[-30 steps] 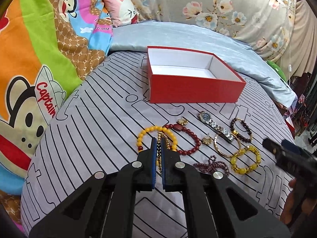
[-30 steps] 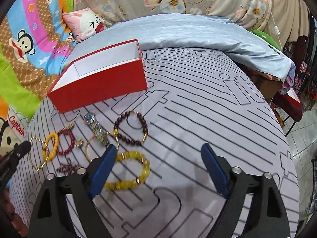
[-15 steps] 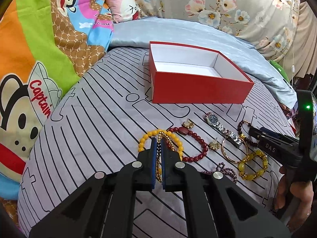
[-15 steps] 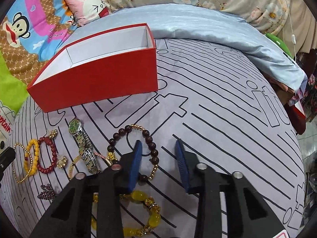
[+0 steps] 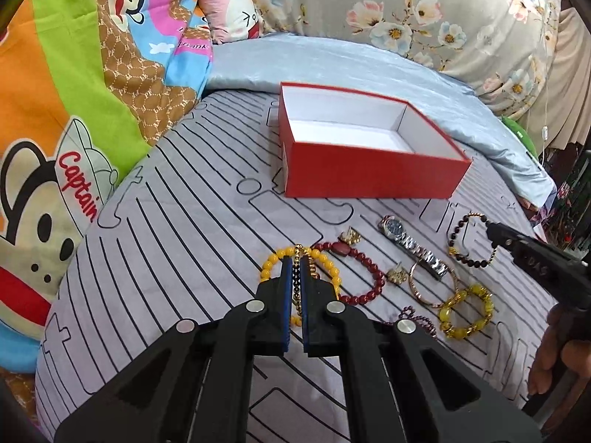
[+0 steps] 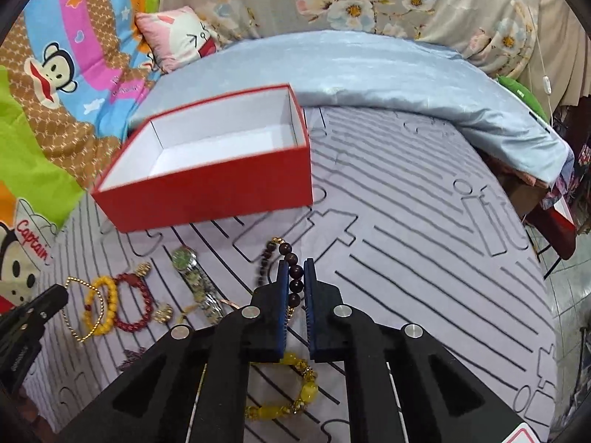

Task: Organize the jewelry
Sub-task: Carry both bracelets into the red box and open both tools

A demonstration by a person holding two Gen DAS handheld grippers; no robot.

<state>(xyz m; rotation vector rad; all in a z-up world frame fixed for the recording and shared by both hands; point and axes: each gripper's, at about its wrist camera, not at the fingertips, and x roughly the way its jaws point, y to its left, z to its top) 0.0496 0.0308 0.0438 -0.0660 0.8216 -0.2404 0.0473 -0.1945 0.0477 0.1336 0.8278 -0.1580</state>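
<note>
1. While the right gripper (image 6: 295, 273) has just squeezed shut on the dark bead bracelet (image 6: 291, 258), the left gripper (image 5: 296, 269) pinches, I think, the gold chain (image 5: 295, 295).
2. Next: lift both.
3. Farther off, the red box (image 5: 369, 173) waits empty.

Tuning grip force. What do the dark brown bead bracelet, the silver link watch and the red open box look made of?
Dark brown bead bracelet: round matte-gloss beads with gold spacers, probably wood or stone.
Silver link watch: shiny segmented band, looks like polished metal.
Red open box: flat matte walls, white inside, likely cardboard.
</note>
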